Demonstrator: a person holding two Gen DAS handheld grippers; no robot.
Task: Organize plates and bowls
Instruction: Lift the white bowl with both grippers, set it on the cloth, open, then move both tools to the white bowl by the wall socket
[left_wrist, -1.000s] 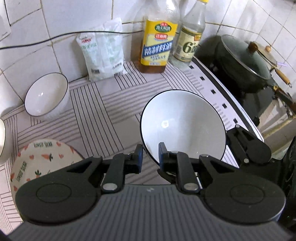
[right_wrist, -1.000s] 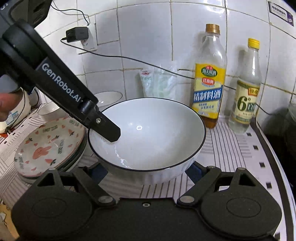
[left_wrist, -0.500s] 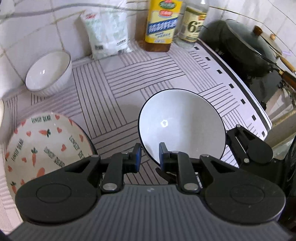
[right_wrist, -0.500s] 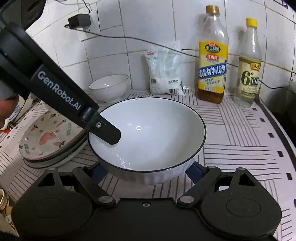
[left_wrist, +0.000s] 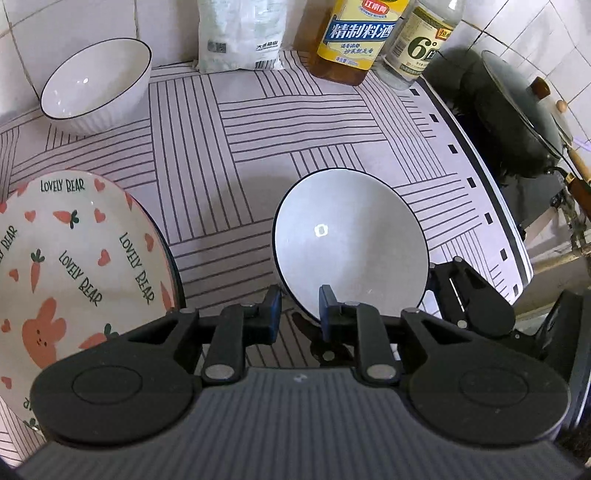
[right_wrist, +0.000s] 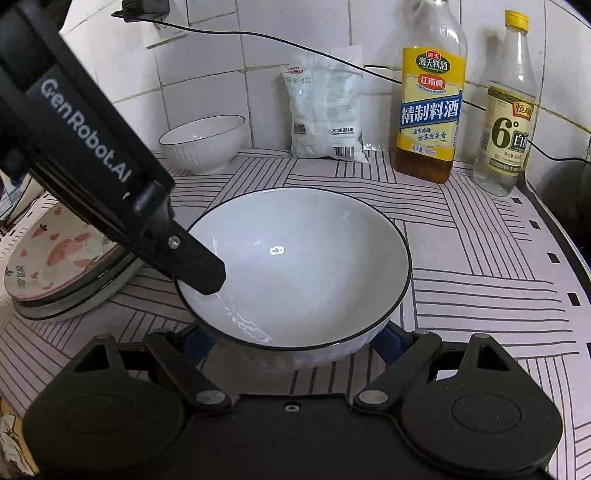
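Observation:
A large white bowl with a dark rim sits low over the striped mat; whether it touches the mat I cannot tell. My left gripper straddles the bowl's near-left rim, one finger inside the bowl. Its jaws are opening slightly, with the rim still between the pads. My right gripper stands wide, shut on the bowl's lower body from both sides. A smaller white bowl stands by the wall. A stack of plates, topped by a carrot-and-bear plate, lies at the left.
Along the tiled back wall stand a white salt bag, a yellow-labelled cooking wine bottle and a clear vinegar bottle. A dark lidded wok sits on the stove beyond the mat's right edge. A black cable runs across the wall.
Both grippers have sunk with the large bowl towards the mat, so the counter looks nearer. The gap between the left pads has widened a little.

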